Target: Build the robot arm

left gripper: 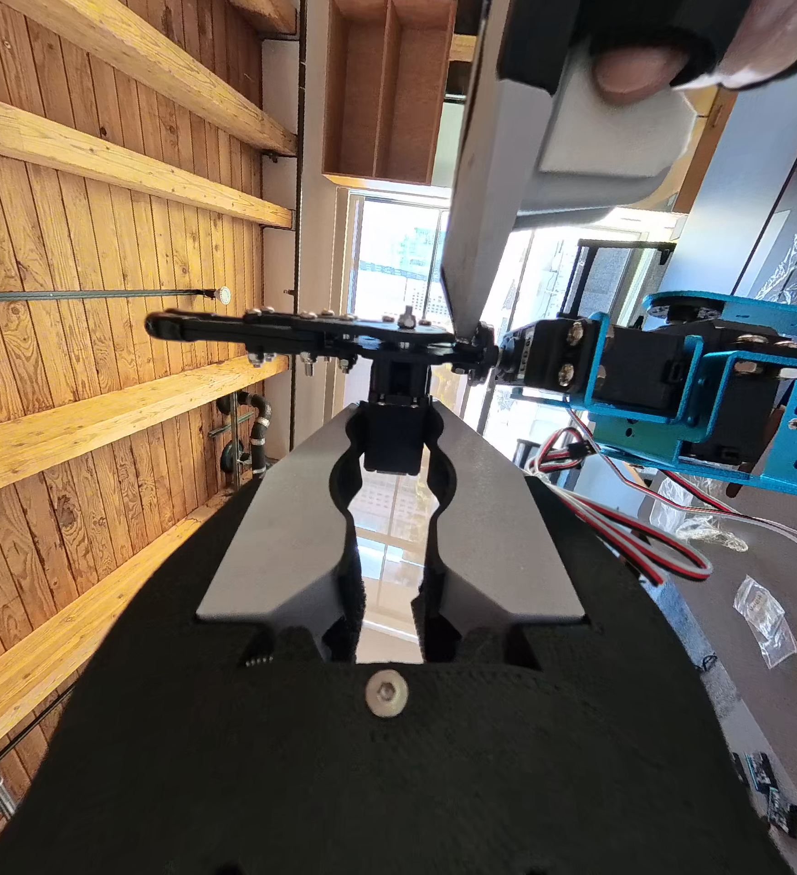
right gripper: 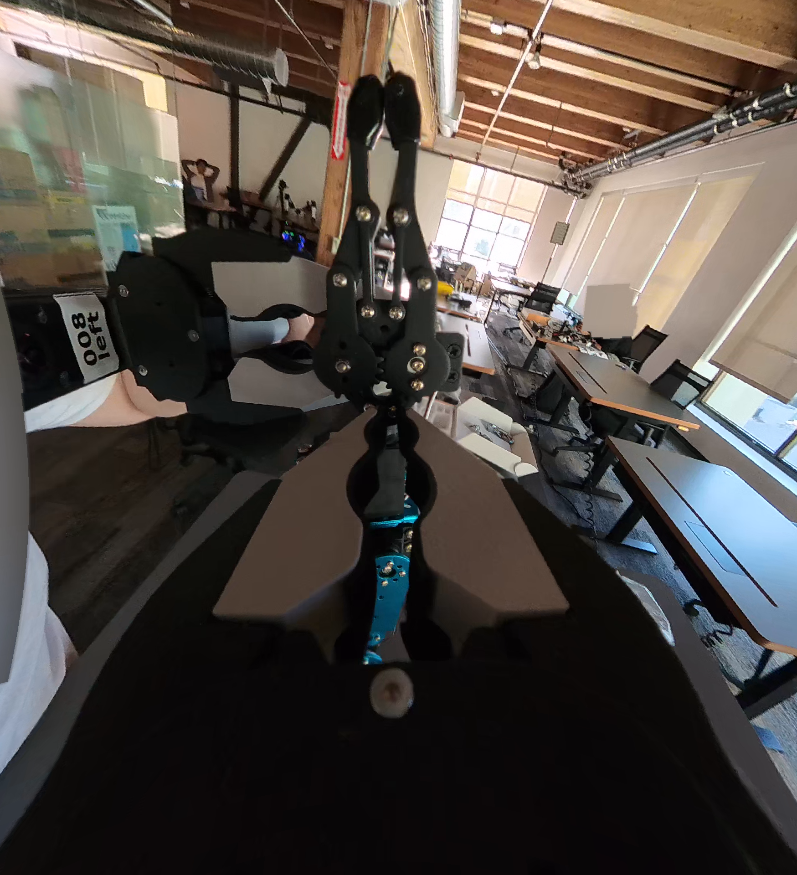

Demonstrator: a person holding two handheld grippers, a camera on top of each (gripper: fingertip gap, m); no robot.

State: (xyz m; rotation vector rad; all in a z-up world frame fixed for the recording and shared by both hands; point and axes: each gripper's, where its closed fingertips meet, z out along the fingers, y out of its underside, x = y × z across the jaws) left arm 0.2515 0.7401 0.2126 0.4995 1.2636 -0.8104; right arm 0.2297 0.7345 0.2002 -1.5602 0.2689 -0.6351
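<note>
A dark grey counter point(left gripper: 737, 611) carries small clear plastic bags point(left gripper: 763, 615) and looping red, white and black servo wires point(left gripper: 623, 535); the left wrist view is turned sideways, so the timber plank ceiling with pale wooden beams point(left gripper: 103, 284) fills its left side and a bright window point(left gripper: 401, 265) sits behind. The right wrist view shows a long open office with rows of dark desks edged in orange wood point(right gripper: 623, 388), black chairs, shaded windows along the right wall and plenty of free floor between them. Held in mid-air, well clear of the counter, is a small robot arm with a blue metal bracket body point(left gripper: 718, 393) and a black plastic claw with silver screws point(right gripper: 380, 284), its two rubber-tipped prongs closed together. The left tongs point(left gripper: 394, 442), grey fingers on a black body, are narrowed onto the black servo block point(left gripper: 394, 445) under the claw. The right tongs point(right gripper: 389, 468) are narrowed around the arm's wrist just below the claw's gears, with blue metal showing between the fingers point(right gripper: 472, 521). A person's white sleeve point(right gripper: 3, 663) sits at the left edge.
</note>
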